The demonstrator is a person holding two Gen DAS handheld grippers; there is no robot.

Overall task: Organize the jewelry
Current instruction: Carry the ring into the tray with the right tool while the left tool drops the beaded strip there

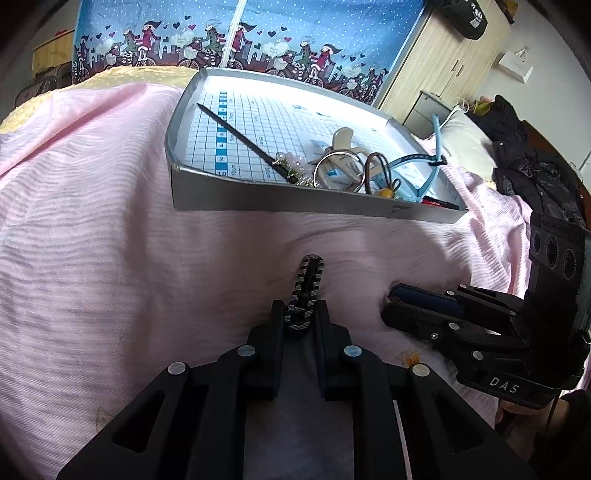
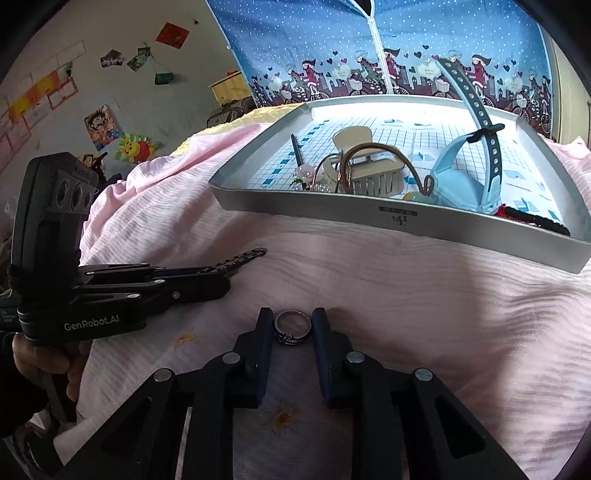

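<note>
Pick-up step. Left gripper [image 1: 303, 314] clamped on striped clip [image 1: 307, 284]; right gripper [image 2: 293, 326] pinching ring [image 2: 292, 326], both low over bed [image 2: 406, 295], near tray's [image 2: 369, 218] front wall. Next: lift both, carry over wall, release inside tray.

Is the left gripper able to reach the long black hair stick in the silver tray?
Probably not yet: the left gripper is shut on a striped hair clip, though nothing blocks the hair stick.

A shallow silver cardboard tray [image 1: 295, 201] sits on the pink ribbed bedspread [image 1: 92, 240], with a blue cartoon-print curtain [image 1: 295, 33] behind it. Before the tray, the left gripper [image 1: 301, 317] lies left of the right gripper [image 2: 293, 326].
</note>
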